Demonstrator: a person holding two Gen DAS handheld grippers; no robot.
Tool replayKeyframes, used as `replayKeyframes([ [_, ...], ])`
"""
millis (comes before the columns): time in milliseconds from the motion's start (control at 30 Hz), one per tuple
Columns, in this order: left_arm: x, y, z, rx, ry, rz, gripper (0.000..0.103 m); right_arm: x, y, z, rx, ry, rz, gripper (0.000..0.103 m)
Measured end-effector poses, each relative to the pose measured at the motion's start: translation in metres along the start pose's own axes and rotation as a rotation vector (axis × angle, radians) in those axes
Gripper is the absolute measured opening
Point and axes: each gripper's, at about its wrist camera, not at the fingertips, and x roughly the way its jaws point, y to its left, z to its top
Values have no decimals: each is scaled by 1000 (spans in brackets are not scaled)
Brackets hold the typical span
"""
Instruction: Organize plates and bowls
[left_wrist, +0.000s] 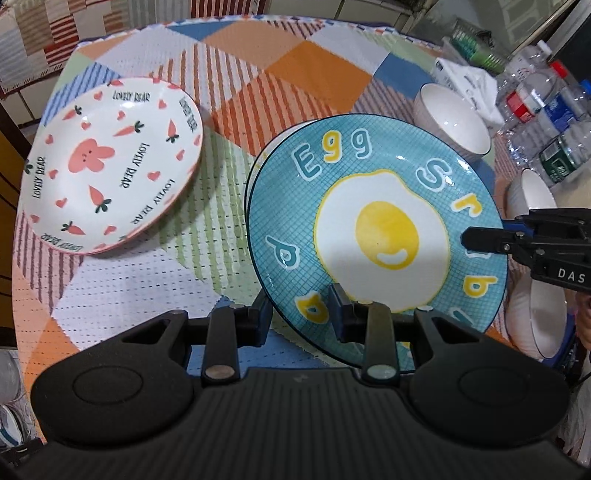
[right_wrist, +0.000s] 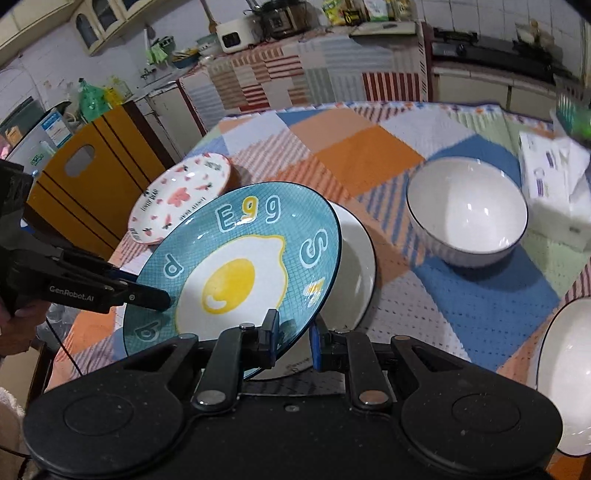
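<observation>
The left gripper (left_wrist: 301, 314) is clamped on the near rim of the blue egg plate (left_wrist: 376, 236), one finger under the rim and the other on its top face. The right gripper (right_wrist: 293, 338) pinches the same plate's rim from the opposite side, its fingers either side of the edge. Held between the two, the plate sits tilted above a white plate (right_wrist: 354, 269) that lies on the table. Its glaze is turquoise with a fine grid, a fried egg with a yellow yolk at the centre and chunky blue and yellow letters reading "Egg" around the border. A pink carrot plate (left_wrist: 110, 166) printed "LOVELY BEAR" rests to the left on the patchwork tablecloth (left_wrist: 280, 74). A white bowl (right_wrist: 467, 210) with a dark rim stands to the right, well apart.
</observation>
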Motion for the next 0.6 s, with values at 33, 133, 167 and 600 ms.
replayKeyframes([
  [33,3,0,1,-5,9,3,30,4,-3,0,8,4,-1,21],
  [133,9,-2,3,-17,28,14,30,10,-9,-2,24,12,-1,21],
  [167,10,-3,4,-18,32,17,31,11,-9,-2,26,14,-2,21],
  [600,22,-7,14,-30,82,39,31,20,-11,4,35,72,-57,23],
])
